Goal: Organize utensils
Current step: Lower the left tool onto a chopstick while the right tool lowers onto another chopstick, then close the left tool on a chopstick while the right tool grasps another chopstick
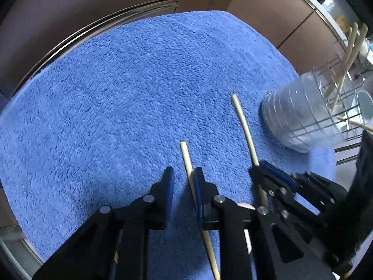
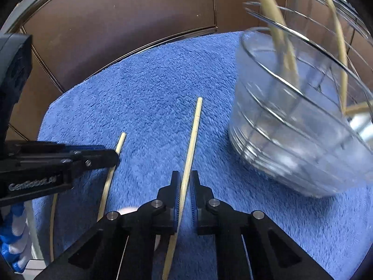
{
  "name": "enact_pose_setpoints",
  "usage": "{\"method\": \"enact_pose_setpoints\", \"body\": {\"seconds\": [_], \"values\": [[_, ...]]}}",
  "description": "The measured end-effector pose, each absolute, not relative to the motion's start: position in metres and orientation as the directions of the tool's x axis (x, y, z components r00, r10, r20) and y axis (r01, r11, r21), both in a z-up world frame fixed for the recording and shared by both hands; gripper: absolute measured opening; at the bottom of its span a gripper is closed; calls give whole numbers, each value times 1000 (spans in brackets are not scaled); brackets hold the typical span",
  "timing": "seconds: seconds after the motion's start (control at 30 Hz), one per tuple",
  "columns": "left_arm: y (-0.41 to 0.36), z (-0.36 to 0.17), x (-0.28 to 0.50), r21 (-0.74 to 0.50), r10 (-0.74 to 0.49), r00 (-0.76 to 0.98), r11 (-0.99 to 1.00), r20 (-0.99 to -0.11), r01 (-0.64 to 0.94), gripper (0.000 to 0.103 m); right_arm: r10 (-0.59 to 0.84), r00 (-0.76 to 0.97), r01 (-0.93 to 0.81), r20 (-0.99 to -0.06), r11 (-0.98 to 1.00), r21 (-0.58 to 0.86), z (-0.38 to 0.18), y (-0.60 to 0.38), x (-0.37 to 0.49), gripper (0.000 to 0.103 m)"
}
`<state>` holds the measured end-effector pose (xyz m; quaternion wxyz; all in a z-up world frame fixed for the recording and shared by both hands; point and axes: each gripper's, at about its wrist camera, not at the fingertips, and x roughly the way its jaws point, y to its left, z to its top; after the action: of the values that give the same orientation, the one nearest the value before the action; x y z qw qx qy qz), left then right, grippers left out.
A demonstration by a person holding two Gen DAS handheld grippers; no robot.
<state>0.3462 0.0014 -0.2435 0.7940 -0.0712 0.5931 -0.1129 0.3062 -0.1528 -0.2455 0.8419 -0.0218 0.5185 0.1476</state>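
Note:
Two pale wooden chopsticks lie on a blue towel (image 1: 105, 98). The left chopstick (image 1: 186, 156) runs between the fingers of my left gripper (image 1: 183, 177). It rests against the right pad, while the left pad stands apart from it, so the jaws are open. The right chopstick (image 2: 194, 126) runs up between the fingers of my right gripper (image 2: 185, 179), which is shut on it just above the towel. In the left wrist view the right gripper (image 1: 258, 166) pinches that chopstick (image 1: 242, 121) from the side. In the right wrist view the left gripper (image 2: 115, 157) sits over its chopstick (image 2: 121, 141).
A clear ribbed plastic container (image 1: 300, 116) (image 2: 291, 128) stands on the towel's right side. Behind it a wire rack (image 1: 345, 107) holds several upright chopsticks (image 1: 349, 53). A white cup (image 1: 366, 105) sits further right. Brown surface and a metal rim (image 1: 93, 30) border the towel.

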Motion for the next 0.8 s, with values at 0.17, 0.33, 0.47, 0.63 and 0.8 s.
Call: {"method": "enact_pose_setpoints", "body": {"seconds": [0.17, 0.33, 0.47, 0.63, 0.8], "values": [[-5, -243, 341, -241, -261, 296, 965, -919, 102, 11, 253, 382, -276, -889, 949, 152, -247, -170, 281, 6], [-3, -240, 326, -268, -291, 334, 957, -896, 114, 2, 279, 384, -255, -880, 948, 190, -241, -187, 251, 6], [3, -230, 306, -309, -342, 408, 940, -846, 145, 0, 307, 424, -240, -852, 945, 221, -232, -199, 229, 6], [9, -214, 282, -293, -343, 476, 939, -810, 179, 0, 334, 440, -224, -833, 940, 259, -229, -210, 209, 6], [16, -207, 274, -293, -349, 454, 937, -820, 192, 0, 308, 387, -239, -869, 944, 228, -234, -206, 190, 6]]}}
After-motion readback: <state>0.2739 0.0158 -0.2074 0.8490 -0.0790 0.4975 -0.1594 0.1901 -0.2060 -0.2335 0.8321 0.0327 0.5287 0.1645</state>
